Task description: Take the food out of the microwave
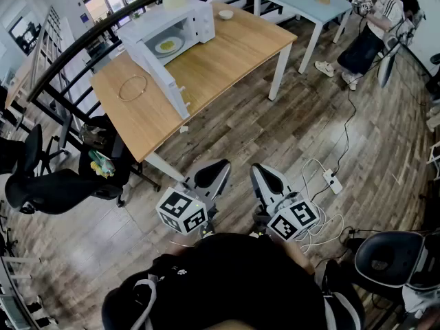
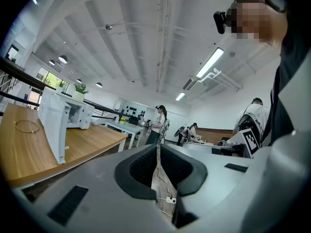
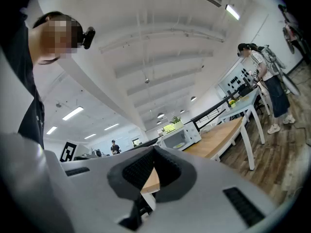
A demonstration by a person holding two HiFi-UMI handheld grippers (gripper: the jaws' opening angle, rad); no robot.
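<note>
Holds left gripper (image 1: 212, 176) and right gripper (image 1: 268, 179) jaws-together, empty, well apart from the open microwave (image 1: 199, 19). Leaves the food (image 1: 168, 45) inside, apparently on a plate (image 1: 158, 47): likely stiff, slick, breakable. Calls for pinching the near rim, level.

White bowl (image 1: 225, 14) on wooden table (image 1: 227, 53) — power strip (image 1: 332, 181) on floor
</note>
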